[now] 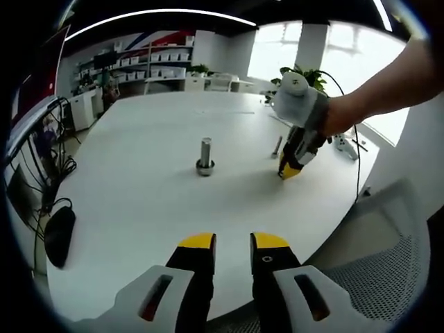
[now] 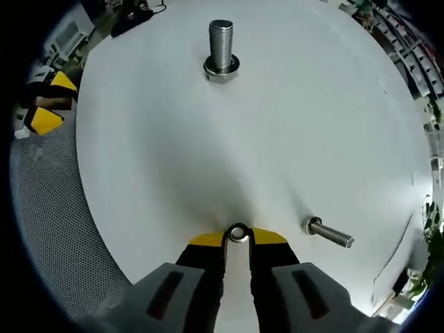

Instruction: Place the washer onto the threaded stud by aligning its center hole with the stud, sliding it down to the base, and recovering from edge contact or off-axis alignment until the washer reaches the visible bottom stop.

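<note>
Right hand-held gripper pinching washer on white surface, threaded stud at 12 o'clock; left hand-held gripper open.

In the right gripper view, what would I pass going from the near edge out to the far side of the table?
Tongs closed around the small washer → loose bolt lying on its side, slightly right → bare white table → upright threaded stud at the far end.
</note>
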A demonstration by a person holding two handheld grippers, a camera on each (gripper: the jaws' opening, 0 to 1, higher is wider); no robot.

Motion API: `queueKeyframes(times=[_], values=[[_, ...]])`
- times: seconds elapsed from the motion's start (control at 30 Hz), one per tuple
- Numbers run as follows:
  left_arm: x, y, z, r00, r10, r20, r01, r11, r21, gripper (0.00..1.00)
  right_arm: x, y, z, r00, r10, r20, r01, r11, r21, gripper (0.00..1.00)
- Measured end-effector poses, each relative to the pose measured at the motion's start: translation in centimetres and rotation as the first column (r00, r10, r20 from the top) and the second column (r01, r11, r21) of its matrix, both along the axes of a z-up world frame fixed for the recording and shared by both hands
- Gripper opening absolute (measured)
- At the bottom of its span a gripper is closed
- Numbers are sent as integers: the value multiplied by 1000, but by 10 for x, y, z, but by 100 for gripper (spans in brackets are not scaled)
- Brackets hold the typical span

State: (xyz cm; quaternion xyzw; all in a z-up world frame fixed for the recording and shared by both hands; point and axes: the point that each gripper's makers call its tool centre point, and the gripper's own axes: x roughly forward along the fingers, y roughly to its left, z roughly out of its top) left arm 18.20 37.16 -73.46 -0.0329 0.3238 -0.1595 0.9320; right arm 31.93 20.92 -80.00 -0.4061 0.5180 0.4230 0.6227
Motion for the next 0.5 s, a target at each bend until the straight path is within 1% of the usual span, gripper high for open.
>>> queueKeyframes(times=[0.03,0.13,0.2,0.23,0.3,0.4,0.5], values=[[0,0,0,1000,0,0,0,1000,0,17,-1,0,1,1000,-16,4,16,1000,10,15],[0,1,1,1000,5,3,-5,1000,-1,17,-3,0,1,999,-15,29,14,1000,27,15],[0,0,1,1000,1,4,-1,1000,-2,17,-2,2,1,996,56,66,-59,997,55,14],[0,-1,1,1000,-2,2,2,1000,-1,17,-3,0,2,995,59,75,-65,995,75,14],[0,-1,1,1000,-5,3,5,1000,0,17,-2,-4,1,997,34,71,-41,995,95,14],[0,-1,1,1000,-3,3,3,1000,0,17,-1,-10,3,998,-35,59,28,993,114,14],[0,-1,1,1000,-5,3,5,1000,0,17,-1,-16,4,997,-25,68,17,994,106,14]])
